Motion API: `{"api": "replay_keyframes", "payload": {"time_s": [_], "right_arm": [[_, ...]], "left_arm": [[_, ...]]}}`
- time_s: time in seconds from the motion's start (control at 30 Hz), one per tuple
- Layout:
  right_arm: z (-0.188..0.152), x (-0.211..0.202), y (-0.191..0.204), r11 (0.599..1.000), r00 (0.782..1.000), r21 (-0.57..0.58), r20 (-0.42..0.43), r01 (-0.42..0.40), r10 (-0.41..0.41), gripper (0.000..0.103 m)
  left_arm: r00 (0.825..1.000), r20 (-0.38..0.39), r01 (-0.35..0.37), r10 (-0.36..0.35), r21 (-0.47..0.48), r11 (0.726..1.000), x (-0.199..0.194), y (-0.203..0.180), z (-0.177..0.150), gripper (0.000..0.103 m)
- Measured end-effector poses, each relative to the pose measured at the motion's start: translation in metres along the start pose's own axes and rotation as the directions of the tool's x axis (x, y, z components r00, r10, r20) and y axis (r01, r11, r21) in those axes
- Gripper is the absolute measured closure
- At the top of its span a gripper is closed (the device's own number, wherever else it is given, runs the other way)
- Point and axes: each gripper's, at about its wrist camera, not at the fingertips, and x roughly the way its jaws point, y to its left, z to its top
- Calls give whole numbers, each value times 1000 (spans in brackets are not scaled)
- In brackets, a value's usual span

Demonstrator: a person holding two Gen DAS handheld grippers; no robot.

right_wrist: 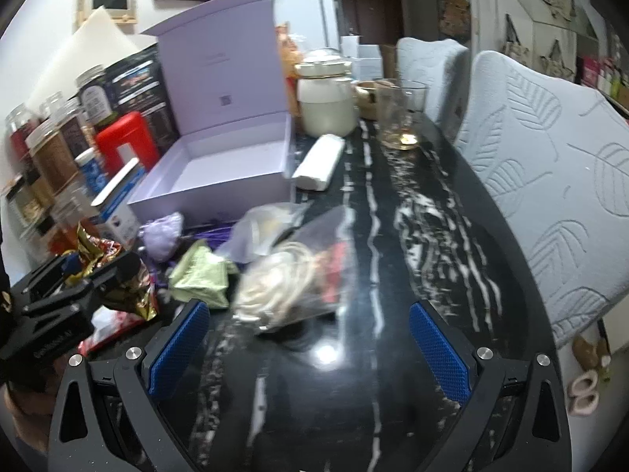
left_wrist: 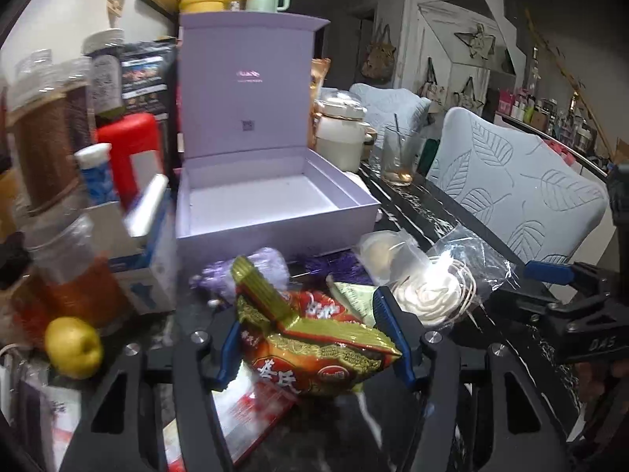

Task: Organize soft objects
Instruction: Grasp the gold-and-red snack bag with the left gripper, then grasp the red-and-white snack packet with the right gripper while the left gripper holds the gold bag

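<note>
My left gripper [left_wrist: 310,346] is shut on a red and gold snack packet [left_wrist: 314,354], held crumpled above the black marble table [right_wrist: 393,236]. Straight ahead stands an open lilac box [left_wrist: 275,204] with its lid up and nothing inside. Between packet and box lie a purple pouch [left_wrist: 259,271], a green packet [left_wrist: 354,295], a clear bag with a cream lump [left_wrist: 381,253] and a clear bag of white cord [left_wrist: 428,291]. My right gripper [right_wrist: 310,338] is open over bare table, just short of the cord bag [right_wrist: 291,287]. Another red packet [left_wrist: 251,413] lies under the left gripper.
Jars, a red canister [left_wrist: 129,153] and a blue-white carton [left_wrist: 149,244] crowd the left side, with a golden apple [left_wrist: 72,348] in front. A white pot [left_wrist: 342,137], a glass [left_wrist: 399,157] and a white folded roll [right_wrist: 318,161] stand behind. Padded chairs [left_wrist: 511,196] line the right edge.
</note>
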Motion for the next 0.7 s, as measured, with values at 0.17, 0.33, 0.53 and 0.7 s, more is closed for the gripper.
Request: {"api": "replay_keyframes", "payload": {"time_s": [0.17, 0.33, 0.53, 0.7], "right_arm": [[-2, 3, 24, 997, 998, -42, -9, -66, 66, 0], [-6, 14, 57, 988, 993, -105, -36, -117, 114, 0], [-14, 34, 96, 965, 973, -148, -106, -218, 203, 0], [-20, 50, 119, 951, 958, -162, -160, -264, 239, 0]], "left_arm": [[998, 15, -68, 68, -31, 997, -27, 22, -8, 43], [990, 1, -139, 139, -34, 990, -41, 43, -20, 43], [985, -29, -174, 172, -68, 982, -47, 66, -37, 43], [982, -30, -189, 188, -74, 979, -49, 79, -48, 43]]}}
